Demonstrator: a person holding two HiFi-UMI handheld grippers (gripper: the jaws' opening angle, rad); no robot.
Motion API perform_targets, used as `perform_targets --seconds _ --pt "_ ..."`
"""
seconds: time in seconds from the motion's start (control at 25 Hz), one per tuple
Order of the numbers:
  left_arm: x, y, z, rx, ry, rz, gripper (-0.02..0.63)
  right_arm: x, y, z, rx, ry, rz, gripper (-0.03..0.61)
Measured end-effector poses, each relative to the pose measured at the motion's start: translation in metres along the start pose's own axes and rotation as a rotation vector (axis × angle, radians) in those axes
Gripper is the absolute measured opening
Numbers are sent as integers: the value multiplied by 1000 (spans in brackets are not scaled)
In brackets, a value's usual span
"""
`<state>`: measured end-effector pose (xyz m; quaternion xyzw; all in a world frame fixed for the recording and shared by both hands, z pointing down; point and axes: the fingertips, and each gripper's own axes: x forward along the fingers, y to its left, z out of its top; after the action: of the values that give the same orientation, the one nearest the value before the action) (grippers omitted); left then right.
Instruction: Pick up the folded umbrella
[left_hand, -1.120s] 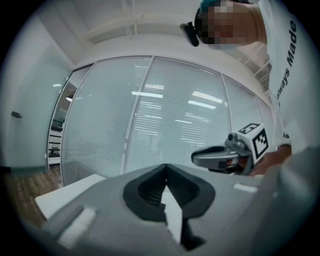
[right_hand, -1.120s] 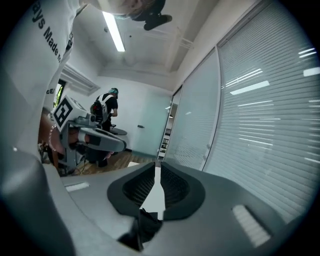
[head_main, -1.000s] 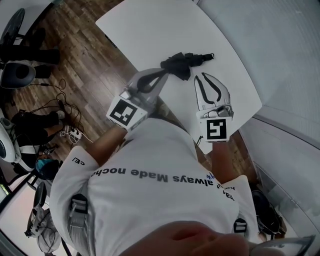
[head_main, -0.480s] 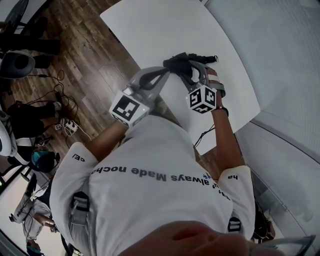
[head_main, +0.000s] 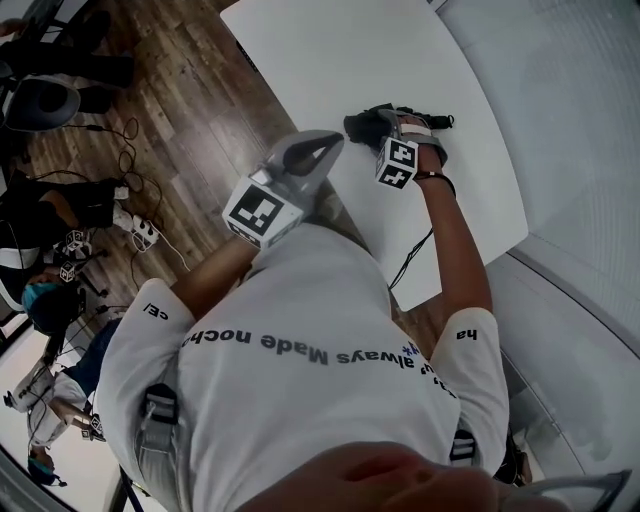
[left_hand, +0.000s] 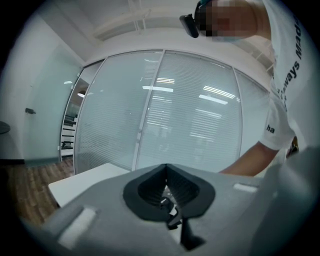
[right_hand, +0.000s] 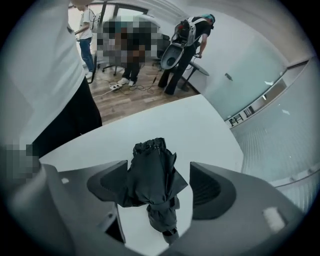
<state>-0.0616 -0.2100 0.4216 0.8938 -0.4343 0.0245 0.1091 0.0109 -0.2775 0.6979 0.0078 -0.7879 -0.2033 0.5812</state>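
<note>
Jaws of the right gripper (right_hand: 159, 197), just opened wide, straddle the folded umbrella (right_hand: 150, 172) lying on the white table (head_main: 300, 60), bare tabletop all around. The left gripper (left_hand: 166, 175) hangs by the table's left edge, jaws together, empty. Wood floor (head_main: 170, 100), cables (head_main: 110, 150) and glass walls (left_hand: 165, 110) lie beyond.

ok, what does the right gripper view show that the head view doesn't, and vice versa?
Right gripper view only: the jaws of the right gripper, which have just been opening, standing apart with the black folded fabric umbrella between them. Head view only: the left gripper, held short of the umbrella. Both: the umbrella lying on the white table, brown wooden floor beyond.
</note>
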Motion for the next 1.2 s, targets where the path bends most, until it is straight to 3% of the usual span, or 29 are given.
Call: perform_targets --seconds 0.56,0.72,0.8,1.04,1.2 --pt "-8 35 -16 -23 60 69 3 103 15 -31 -76 148 270 408" --pt "-8 35 -14 -28 65 82 3 106 21 -37 -77 169 338 391" --pt "-7 35 -13 -28 59 86 3 104 24 -38 -88 172 364 351" --pt "-2 29 -7 -26 46 89 3 92 37 -38 -180 172 380 260" --pt "4 35 -4 -25 39 85 3 92 28 -37 -150 146 341 231"
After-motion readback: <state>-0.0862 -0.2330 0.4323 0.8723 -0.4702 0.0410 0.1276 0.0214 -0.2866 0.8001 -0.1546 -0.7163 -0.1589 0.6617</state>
